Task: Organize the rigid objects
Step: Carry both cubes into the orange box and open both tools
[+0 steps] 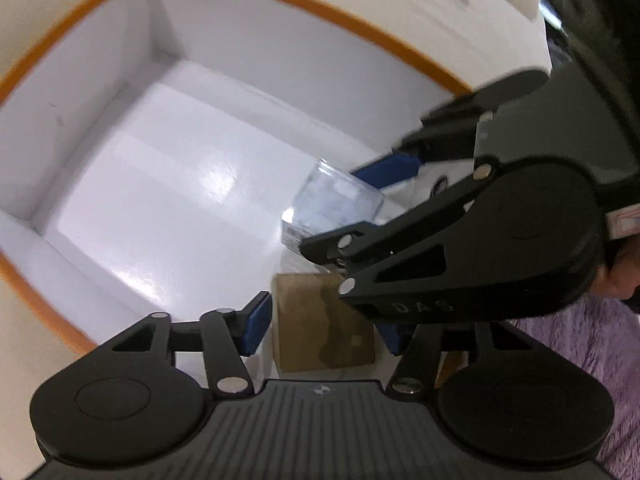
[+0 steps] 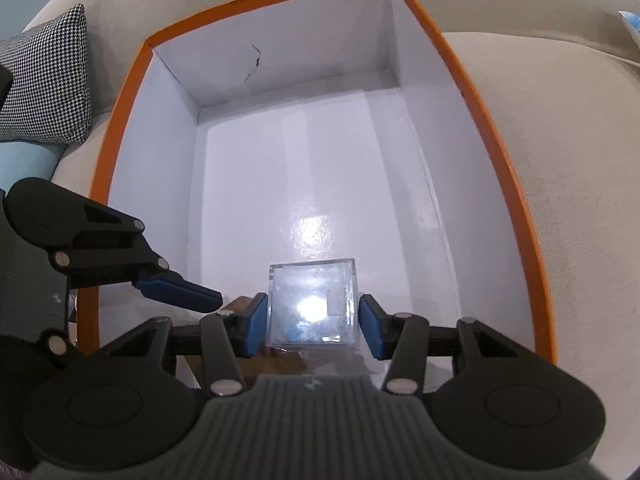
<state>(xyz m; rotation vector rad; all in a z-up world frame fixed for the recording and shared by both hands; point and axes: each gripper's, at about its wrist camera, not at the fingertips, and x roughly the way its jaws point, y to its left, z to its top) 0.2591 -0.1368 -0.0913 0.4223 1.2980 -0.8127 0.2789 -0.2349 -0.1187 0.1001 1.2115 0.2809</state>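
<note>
A white box with an orange rim [image 2: 500,152] sits open on a cream sofa. My right gripper [image 2: 312,326] is shut on a clear plastic cube [image 2: 312,304], held low over the box floor at its near end. In the left wrist view that cube [image 1: 336,204] hangs in the right gripper [image 1: 356,208], which reaches in from the right. My left gripper [image 1: 324,330] has its blue pads against the sides of a brown cardboard box [image 1: 324,324], just beside and below the cube. One of the left fingers [image 2: 180,292] shows in the right wrist view, with a brown corner [image 2: 238,304] at its tip.
The far part of the box floor [image 2: 320,160] holds nothing. A black-and-white checked cushion [image 2: 44,80] lies left of the box, with cream upholstery [image 2: 560,160] on its right. Purple fluffy fabric [image 1: 580,360] lies at the near right. A hand [image 1: 616,276] holds the right gripper.
</note>
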